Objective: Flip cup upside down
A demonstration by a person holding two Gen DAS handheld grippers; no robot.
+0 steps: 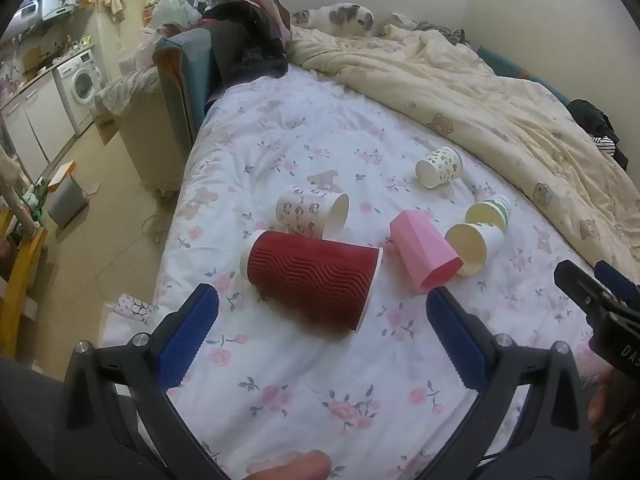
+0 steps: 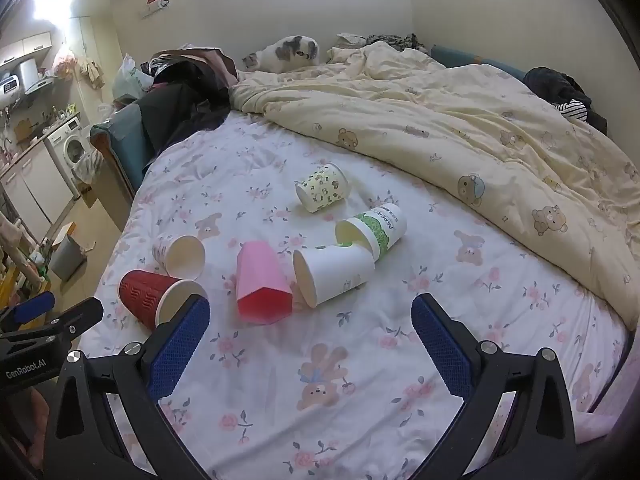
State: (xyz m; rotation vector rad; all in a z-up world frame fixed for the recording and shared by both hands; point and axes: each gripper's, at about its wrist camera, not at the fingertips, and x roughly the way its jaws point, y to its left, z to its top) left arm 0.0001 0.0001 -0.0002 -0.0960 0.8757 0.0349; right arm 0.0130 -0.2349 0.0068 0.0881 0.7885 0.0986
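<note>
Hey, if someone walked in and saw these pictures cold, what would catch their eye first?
Probably the six cups tipped on their sides on the floral bedsheet, above all the red ribbed cup lying just ahead of the open left gripper and the pink faceted cup beside it. Next, the grey and white cat at the far end of the bed, beyond the rumpled cream bear-print duvet.

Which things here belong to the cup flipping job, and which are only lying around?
Job: red ribbed cup, pink faceted cup, four paper cups on their sides, left gripper, right gripper.

Lying about: cat, bear duvet, dark clothes, washing machine.
</note>
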